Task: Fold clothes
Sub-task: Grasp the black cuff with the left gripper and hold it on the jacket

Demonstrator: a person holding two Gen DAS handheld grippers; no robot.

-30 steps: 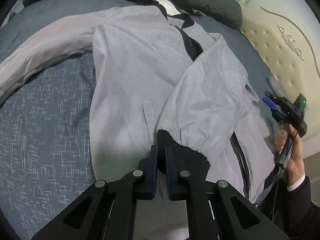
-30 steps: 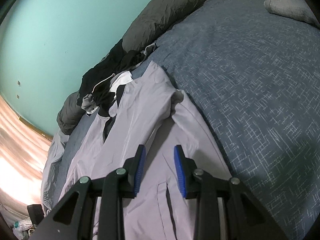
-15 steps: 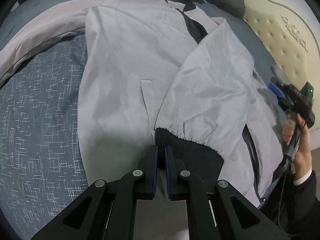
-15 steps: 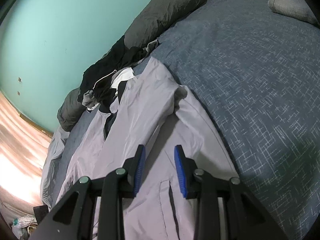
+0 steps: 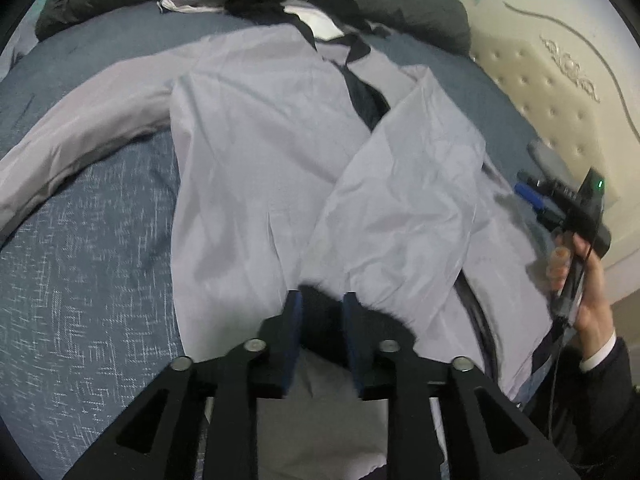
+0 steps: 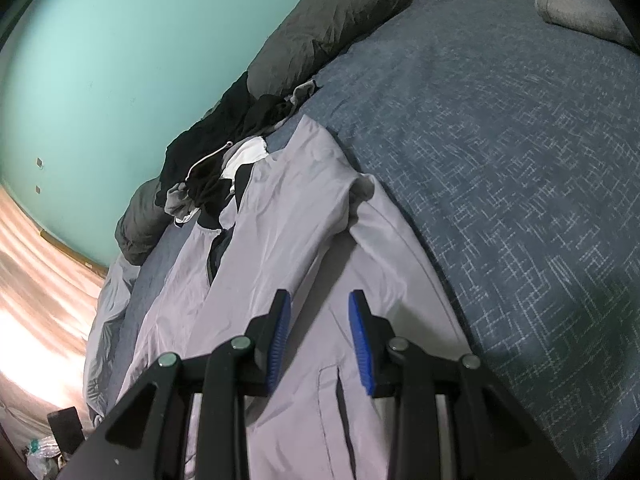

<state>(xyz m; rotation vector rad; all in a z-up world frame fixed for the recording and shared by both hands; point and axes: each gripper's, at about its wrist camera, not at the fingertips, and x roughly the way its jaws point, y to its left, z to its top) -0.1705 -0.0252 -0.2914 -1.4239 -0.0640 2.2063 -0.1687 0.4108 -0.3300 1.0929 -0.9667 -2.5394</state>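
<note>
left gripper [image 5: 320,312]: parted, black cuff [image 5: 320,320] between pads | right gripper [image 6: 320,320]: apart, empty, over grey jacket [image 6: 288,240] | bed [image 6: 500,160]: jacket spread flat

No readable text, labels, brands or numbers in either of my wrist views. Only sign-like thing: a small green indicator light [image 5: 599,184] lit on my black right handheld gripper [image 5: 538,202], no marking legible beside it.

Dim room, fisheye-warped edges, motion blur, overexposed glare lower left
</note>
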